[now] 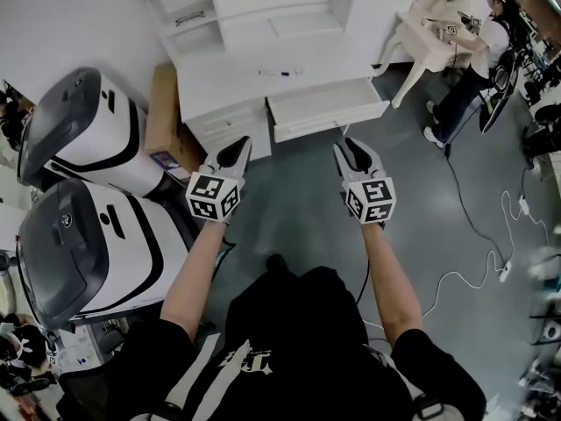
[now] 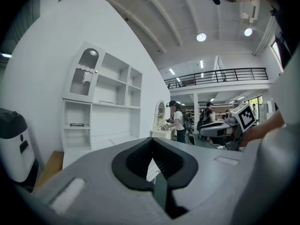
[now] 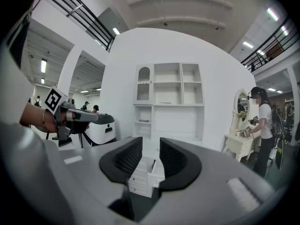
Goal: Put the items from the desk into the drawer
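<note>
Only the head view shows the one pen on the white desk, behind the one open drawer, well apart from both tongs; the left gripper view makes out one pair of glasses on a shelf; left gripper clenched, empty; right gripper released, empty; shirt print unreadable.
</note>
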Demonstrator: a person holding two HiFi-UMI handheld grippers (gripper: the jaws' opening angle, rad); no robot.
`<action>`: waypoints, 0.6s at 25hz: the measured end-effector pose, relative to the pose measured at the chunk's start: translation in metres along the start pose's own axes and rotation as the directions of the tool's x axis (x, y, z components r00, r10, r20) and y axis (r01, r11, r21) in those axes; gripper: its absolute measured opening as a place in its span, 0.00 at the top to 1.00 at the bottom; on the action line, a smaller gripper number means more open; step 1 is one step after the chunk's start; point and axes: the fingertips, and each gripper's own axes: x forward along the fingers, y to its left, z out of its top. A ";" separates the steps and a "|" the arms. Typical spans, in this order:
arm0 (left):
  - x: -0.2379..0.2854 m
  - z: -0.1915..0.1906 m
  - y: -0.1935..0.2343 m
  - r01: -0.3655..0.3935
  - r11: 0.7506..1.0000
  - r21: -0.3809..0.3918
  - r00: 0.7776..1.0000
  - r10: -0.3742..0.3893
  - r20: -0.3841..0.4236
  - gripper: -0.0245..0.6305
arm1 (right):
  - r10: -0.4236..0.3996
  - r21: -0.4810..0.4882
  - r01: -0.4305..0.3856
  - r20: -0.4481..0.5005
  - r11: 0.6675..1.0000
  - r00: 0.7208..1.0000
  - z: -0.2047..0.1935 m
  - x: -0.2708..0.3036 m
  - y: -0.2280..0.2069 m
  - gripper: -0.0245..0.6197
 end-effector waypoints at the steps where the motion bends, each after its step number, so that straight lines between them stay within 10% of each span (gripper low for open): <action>1: 0.001 -0.001 0.002 0.003 1.000 -0.001 1.000 -0.003 -0.001 0.96 | -0.003 0.001 0.003 0.000 1.000 1.000 0.000 0.002 0.000 0.78; 15: 0.041 -0.004 0.021 -0.012 1.000 -0.002 1.000 0.012 -0.023 0.96 | -0.001 0.004 0.001 -0.012 1.000 1.000 -0.004 0.035 -0.031 0.78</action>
